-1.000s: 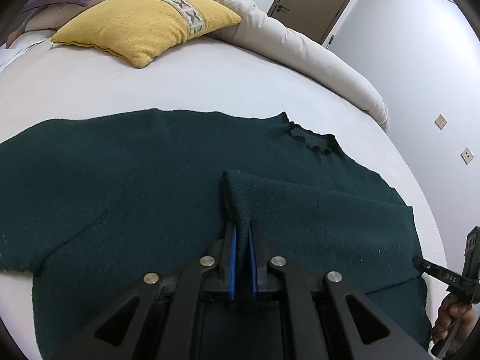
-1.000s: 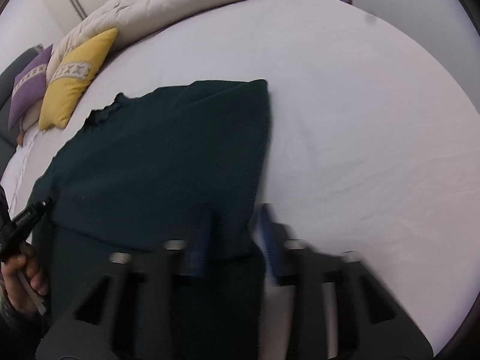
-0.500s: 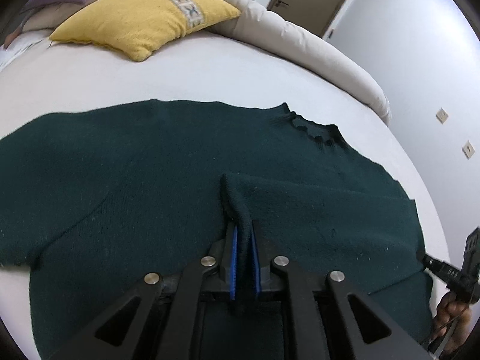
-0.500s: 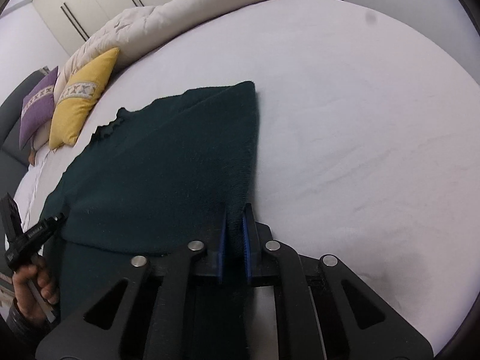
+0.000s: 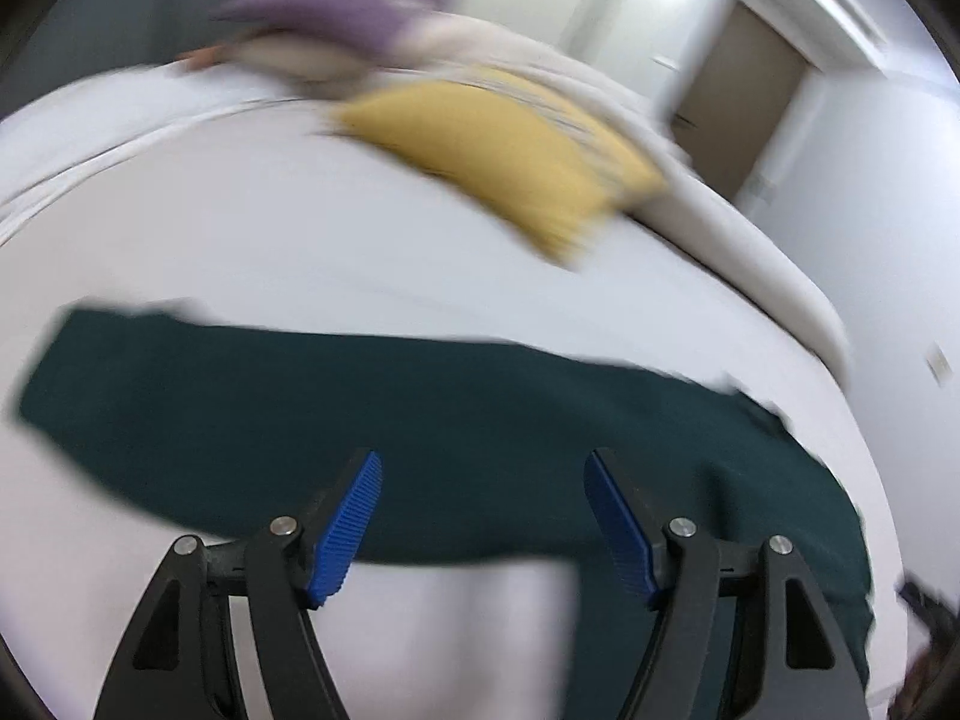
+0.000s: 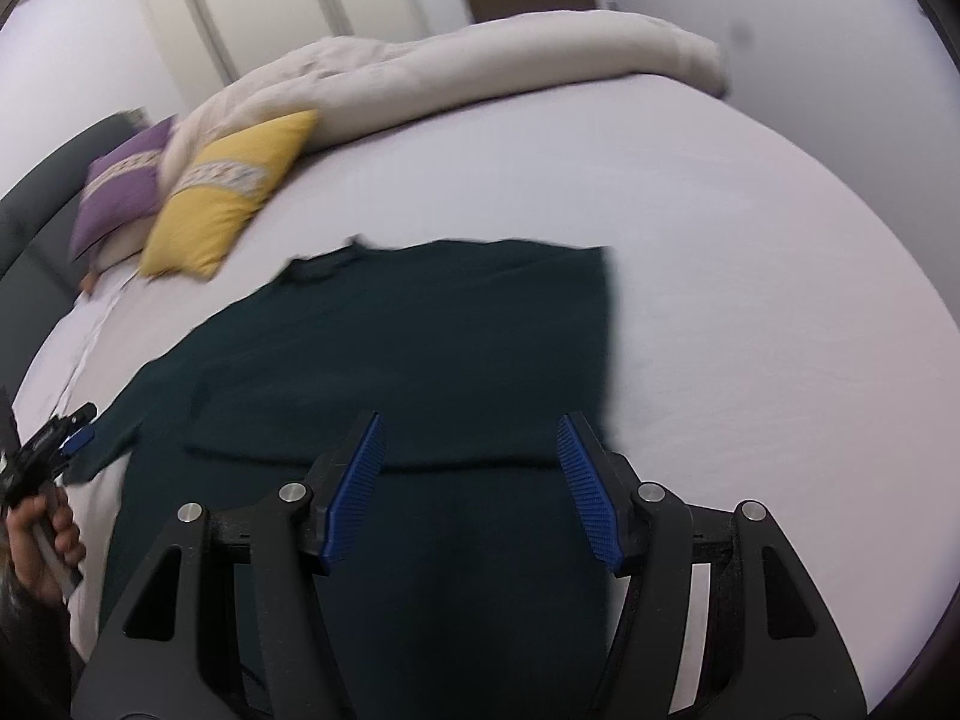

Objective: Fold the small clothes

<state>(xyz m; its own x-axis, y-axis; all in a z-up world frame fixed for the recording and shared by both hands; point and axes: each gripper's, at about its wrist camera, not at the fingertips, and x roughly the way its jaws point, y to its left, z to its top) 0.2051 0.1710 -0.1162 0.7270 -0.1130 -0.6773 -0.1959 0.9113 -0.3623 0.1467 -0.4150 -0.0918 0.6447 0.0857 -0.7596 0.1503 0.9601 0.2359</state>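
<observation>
Sweater (image 6: 420, 348), dark green, lies flat on the bed (image 6: 750, 300) near the yellow pillow (image 6: 228, 192), its unfolded sleeve running off toward the left gripper (image 5: 483, 516), the nearer tool, while the right gripper (image 6: 471, 468) hovers over the folded side, both having just opened, jaws wide and empty.

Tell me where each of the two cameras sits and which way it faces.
Left wrist: on the left gripper, angled down over the dark green sweater toward the yellow pillow; only its open jaws show.
Right wrist: on the right gripper, angled down over the sweater's folded part; open jaws, the left hand at the frame's left edge.
Shared: sweater, white bed, yellow pillow and purple pillow, rolled duvet.
</observation>
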